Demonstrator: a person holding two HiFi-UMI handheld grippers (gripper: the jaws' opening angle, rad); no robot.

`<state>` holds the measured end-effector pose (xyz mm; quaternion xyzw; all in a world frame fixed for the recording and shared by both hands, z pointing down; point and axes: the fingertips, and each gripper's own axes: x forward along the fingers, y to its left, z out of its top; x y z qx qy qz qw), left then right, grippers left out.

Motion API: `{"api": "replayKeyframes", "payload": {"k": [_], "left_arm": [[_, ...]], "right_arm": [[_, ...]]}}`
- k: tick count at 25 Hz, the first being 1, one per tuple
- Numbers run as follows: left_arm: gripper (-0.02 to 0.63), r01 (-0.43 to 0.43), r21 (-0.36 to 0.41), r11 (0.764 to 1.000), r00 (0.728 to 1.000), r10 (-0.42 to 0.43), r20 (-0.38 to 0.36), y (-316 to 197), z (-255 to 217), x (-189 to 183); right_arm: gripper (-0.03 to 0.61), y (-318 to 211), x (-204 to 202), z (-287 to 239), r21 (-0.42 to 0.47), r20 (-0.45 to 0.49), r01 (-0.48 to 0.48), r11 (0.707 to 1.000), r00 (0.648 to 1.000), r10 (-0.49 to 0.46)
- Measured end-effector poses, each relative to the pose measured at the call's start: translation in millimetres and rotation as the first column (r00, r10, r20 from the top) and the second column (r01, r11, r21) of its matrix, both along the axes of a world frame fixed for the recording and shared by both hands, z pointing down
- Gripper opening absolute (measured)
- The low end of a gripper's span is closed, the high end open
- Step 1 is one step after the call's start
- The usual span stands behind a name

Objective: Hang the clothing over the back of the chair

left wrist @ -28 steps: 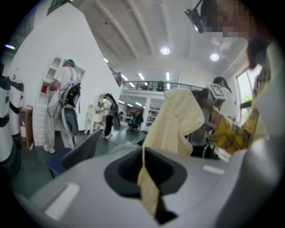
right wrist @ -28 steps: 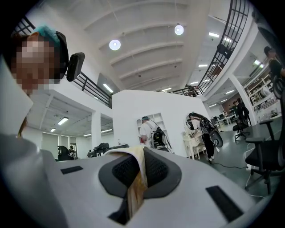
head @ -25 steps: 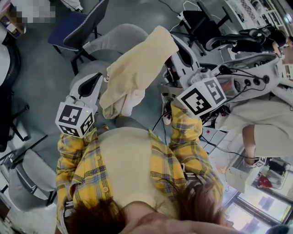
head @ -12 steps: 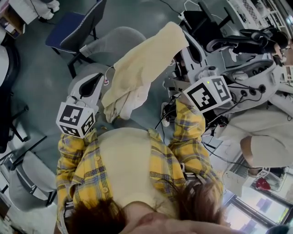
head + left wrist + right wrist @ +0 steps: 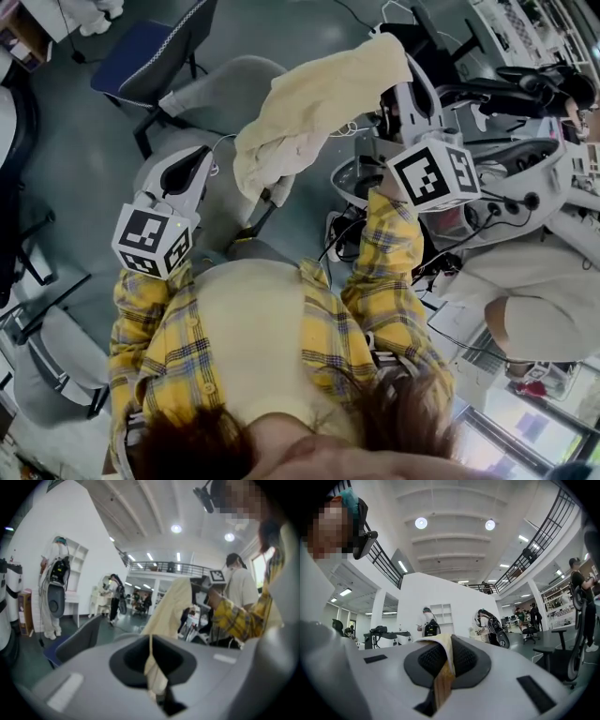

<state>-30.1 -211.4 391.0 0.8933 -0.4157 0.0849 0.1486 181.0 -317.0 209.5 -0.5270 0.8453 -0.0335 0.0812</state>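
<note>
A pale yellow garment (image 5: 319,98) hangs stretched between my two grippers, above a grey chair (image 5: 220,89). My left gripper (image 5: 217,150) is shut on the garment's lower left corner. In the left gripper view a strip of the cloth (image 5: 153,670) sits pinched in the left gripper (image 5: 157,686), and the rest of the garment (image 5: 171,606) rises ahead. My right gripper (image 5: 398,80) holds the upper right edge, higher and farther out. In the right gripper view the right gripper (image 5: 440,686) is shut on a folded yellow edge (image 5: 445,660).
A blue chair (image 5: 141,56) stands at the far left behind the grey one. Black office chairs (image 5: 469,80) and cables crowd the right side. A person in white (image 5: 534,272) sits close on the right. Another grey chair (image 5: 47,375) is at the lower left.
My right gripper has swung up and to the right with its edge of the garment, so the cloth is pulled out longer and higher. The left gripper has shifted only slightly.
</note>
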Motion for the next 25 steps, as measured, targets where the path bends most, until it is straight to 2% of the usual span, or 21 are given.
{"api": "replayKeyframes", "payload": {"k": [6, 12, 15, 19, 25], "left_arm": [[0.008, 0.008, -0.023, 1.000, 1.000, -0.008, 0.004, -10, 7, 4], [0.008, 0.011, -0.049, 0.999, 1.000, -0.010, 0.006, -15, 14, 8], [0.008, 0.011, -0.061, 0.998, 1.000, -0.011, 0.008, -17, 19, 10], [0.008, 0.004, -0.071, 0.997, 1.000, -0.004, 0.011, -21, 24, 15], [0.008, -0.015, -0.088, 0.996, 1.000, 0.016, 0.019, -19, 31, 22]], "right_arm": [[0.020, -37, 39, 33, -0.047, -0.072, -0.138, 0.989, 0.988, 0.134], [0.020, -57, 82, 63, -0.080, -0.169, -0.290, 0.954, 0.947, 0.274], [0.020, -64, 98, 81, -0.104, -0.206, -0.341, 0.934, 0.926, 0.315], [0.020, -71, 118, 109, -0.131, -0.303, -0.417, 0.899, 0.880, 0.365], [0.021, -74, 139, 161, -0.201, -0.427, -0.491, 0.847, 0.823, 0.376]]}}
